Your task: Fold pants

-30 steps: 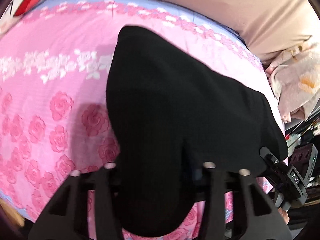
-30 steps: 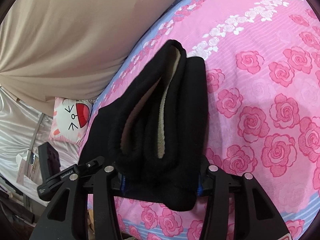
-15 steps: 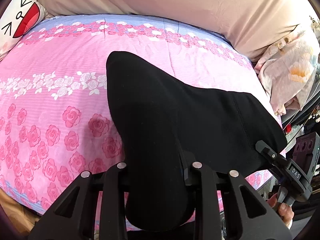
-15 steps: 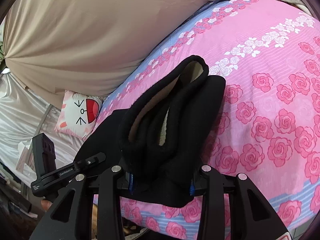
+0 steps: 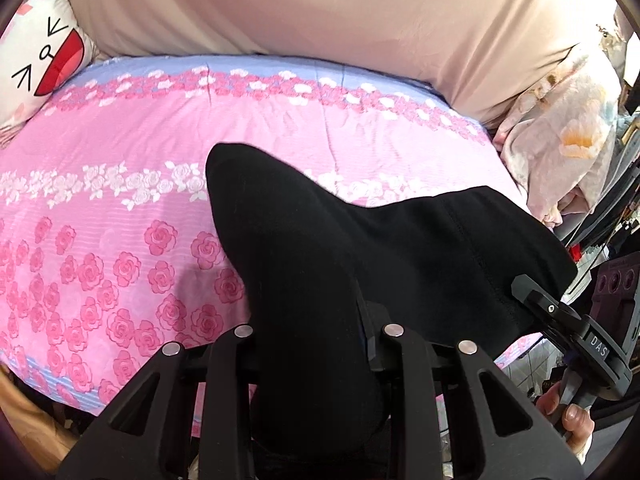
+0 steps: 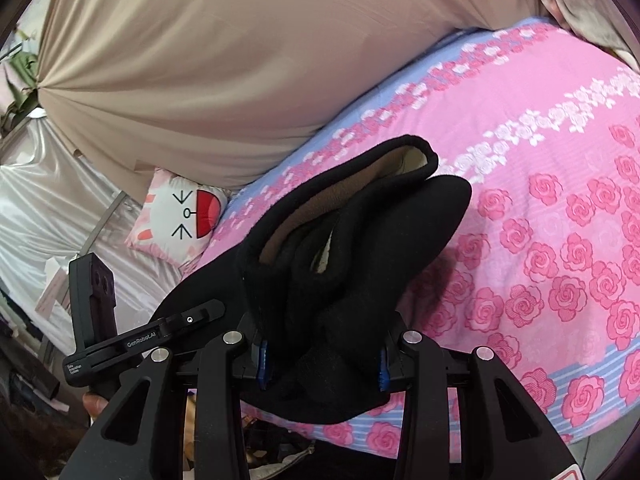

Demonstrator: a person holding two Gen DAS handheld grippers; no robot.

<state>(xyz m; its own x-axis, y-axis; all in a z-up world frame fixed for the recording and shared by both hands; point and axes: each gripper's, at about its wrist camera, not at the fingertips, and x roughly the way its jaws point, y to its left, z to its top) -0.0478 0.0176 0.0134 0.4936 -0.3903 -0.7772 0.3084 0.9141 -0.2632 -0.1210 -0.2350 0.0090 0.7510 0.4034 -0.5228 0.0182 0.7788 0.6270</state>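
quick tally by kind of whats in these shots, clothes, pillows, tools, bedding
black pants: 1
cartoon face pillow: 1
floral pillow: 1
tools: 2, left tool and right tool, both shut on the pants
pink rose bedsheet: 1
total: 6

Open pink rose bedsheet (image 5: 120, 168) lies left and far of the black pants (image 5: 320, 248); a beige curtain (image 5: 320, 20) blocks the far edge, a cat-face pillow (image 5: 36, 60) the far-left corner.
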